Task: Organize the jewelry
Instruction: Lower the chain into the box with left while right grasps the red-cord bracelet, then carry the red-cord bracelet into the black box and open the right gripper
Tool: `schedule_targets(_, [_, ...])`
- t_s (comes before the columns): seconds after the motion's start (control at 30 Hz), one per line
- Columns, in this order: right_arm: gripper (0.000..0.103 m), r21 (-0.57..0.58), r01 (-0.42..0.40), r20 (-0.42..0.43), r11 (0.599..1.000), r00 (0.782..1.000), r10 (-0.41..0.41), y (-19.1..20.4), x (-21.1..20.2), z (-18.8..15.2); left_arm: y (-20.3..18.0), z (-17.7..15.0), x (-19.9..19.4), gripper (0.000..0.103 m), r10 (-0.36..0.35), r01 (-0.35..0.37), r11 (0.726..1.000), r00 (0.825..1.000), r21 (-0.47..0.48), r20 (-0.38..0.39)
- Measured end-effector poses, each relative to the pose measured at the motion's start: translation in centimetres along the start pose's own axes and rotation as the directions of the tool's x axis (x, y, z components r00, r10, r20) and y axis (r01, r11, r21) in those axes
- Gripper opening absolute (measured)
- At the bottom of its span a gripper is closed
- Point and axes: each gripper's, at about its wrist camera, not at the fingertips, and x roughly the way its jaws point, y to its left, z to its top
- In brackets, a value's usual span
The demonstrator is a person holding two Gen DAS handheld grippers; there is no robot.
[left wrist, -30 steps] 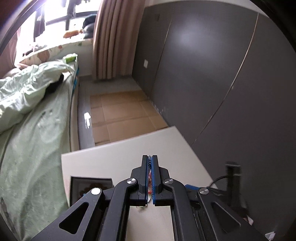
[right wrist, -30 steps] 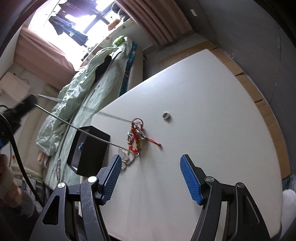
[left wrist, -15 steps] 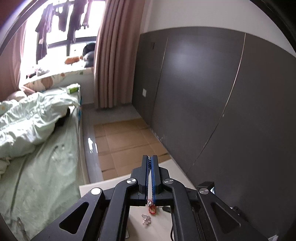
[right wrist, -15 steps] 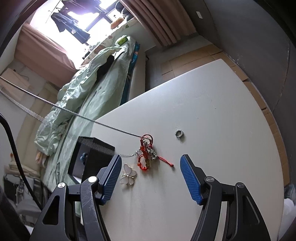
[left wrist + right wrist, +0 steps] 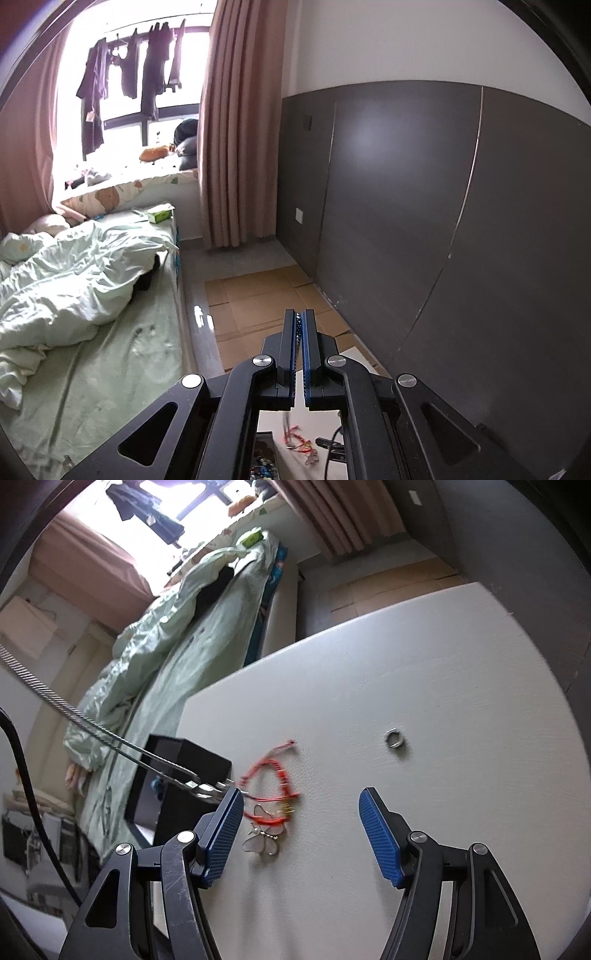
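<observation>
On the white surface (image 5: pixel 406 664), a ring (image 5: pixel 395 737), red bracelet (image 5: pixel 273 775) and butterfly pendant (image 5: pixel 263 843) remain unsorted beside the black box (image 5: pixel 192 757); a silver chain (image 5: pixel 110 734) is pinched in the closed left claw (image 5: pixel 299 325), while the right claw (image 5: pixel 301 834) is held open and empty.

Bed (image 5: pixel 110 332) with rumpled pale green duvet (image 5: pixel 66 280) along left wall. Pink curtain (image 5: pixel 236 129) beside window; dark clothes (image 5: pixel 125 74) hanging there. Flattened cardboard (image 5: pixel 266 299) on floor. Grey wall panels (image 5: pixel 443 221) at right.

Red bracelet (image 5: pixel 273 775); black box (image 5: pixel 184 771); white table (image 5: pixel 406 686)
</observation>
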Motion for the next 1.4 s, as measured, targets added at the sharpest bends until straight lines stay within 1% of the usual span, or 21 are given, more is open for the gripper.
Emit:
schedule_targets(0.1, [0.062,-0.018,0.015,-0.027,1.0,1.0,-0.015,0.8,1.3,0.1,0.5,0.1,-0.2,0.002,0.008,-0.008,1.0,1.0,-0.002,0.003])
schedule_targets(0.3, [0.062,-0.07,0.008,-0.053,0.997,0.999,-0.012,3.0,3.0,0.2,1.2,0.3,-1.0,0.002,0.031,-0.031,1.0,0.999,-0.001,0.016])
schedule_targets(0.37, [0.061,-0.09,0.026,-0.07,0.996,0.997,-0.033,3.5,3.9,0.1,1.2,0.3,-1.3,0.002,0.035,-0.035,0.999,0.999,-0.004,0.017])
schedule_targets(0.4, [0.059,-0.114,0.052,-0.056,0.992,0.997,-0.059,3.9,4.0,0.0,1.4,0.3,-1.4,0.002,0.039,-0.039,0.999,0.999,-0.006,0.018])
schedule_targets(0.43, [0.056,-0.141,0.085,-0.053,0.986,0.994,-0.093,4.4,4.3,0.0,1.6,0.3,-1.4,0.002,0.043,-0.043,0.999,0.999,-0.008,0.019])
schedule_targets(0.5, [0.047,-0.193,0.154,-0.045,0.969,0.985,-0.165,5.3,4.8,0.2,1.9,0.3,-1.7,0.002,0.051,-0.051,0.999,0.998,-0.013,0.022])
schedule_targets(0.57, [0.033,-0.253,0.226,-0.039,0.941,0.969,-0.243,6.1,5.2,0.3,2.2,0.4,-1.8,0.002,0.055,-0.055,0.998,0.998,-0.019,0.023])
schedule_targets(0.63, [0.028,-0.303,0.266,-0.039,0.915,0.956,-0.291,6.7,5.5,0.4,2.4,0.4,-1.9,0.002,0.061,-0.06,0.998,0.998,-0.025,0.026])
schedule_targets(0.7, [0.025,-0.348,0.276,-0.048,0.896,0.949,-0.311,7.0,5.6,0.4,2.7,0.5,-2.1,0.002,0.064,-0.064,0.998,0.997,-0.031,0.03])
schedule_targets(0.73, [0.016,-0.366,0.284,-0.05,0.886,0.945,-0.323,7.0,5.6,0.4,2.8,0.6,-2.3,0.002,0.066,-0.065,0.997,0.997,-0.032,0.033])
schedule_targets(0.77, [0.009,-0.381,0.294,-0.053,0.877,0.94,-0.337,7.0,5.6,0.4,2.9,0.7,-2.4,0.002,0.067,-0.066,0.997,0.997,-0.034,0.037])
schedule_targets(0.8, [0.009,-0.383,0.291,-0.06,0.876,0.939,-0.338,6.9,5.5,0.4,3.0,0.9,-2.6,0.002,0.068,-0.066,0.997,0.997,-0.035,0.042])
schedule_targets(0.87, [0.007,-0.364,0.276,-0.073,0.889,0.943,-0.323,6.4,5.1,0.4,3.0,1.2,-2.9,0.002,0.071,-0.069,0.997,0.996,-0.033,0.049])
schedule_targets(0.97, [0.007,-0.323,0.239,-0.072,0.916,0.958,-0.276,5.4,3.9,0.5,3.1,1.5,-3.3,0.002,0.074,-0.072,0.997,0.995,-0.031,0.06])
schedule_targets(1.07, [0.007,-0.291,0.201,-0.047,0.935,0.973,-0.224,5.5,2.1,0.8,3.3,1.6,-3.4,0.002,0.076,-0.074,0.997,0.995,-0.032,0.061])
schedule_targets(1.2, [0.007,-0.291,0.169,-0.003,0.942,0.984,-0.177,7.0,0.0,1.4,3.9,1.1,-3.3,0.002,0.081,-0.079,0.996,0.995,-0.04,0.054])
schedule_targets(1.4, [0.007,-0.309,0.13,0.066,0.942,0.991,-0.115,9.7,-3.2,2.1,5.1,0.5,-3.2,0.002,0.084,-0.082,0.995,0.996,-0.063,0.035])
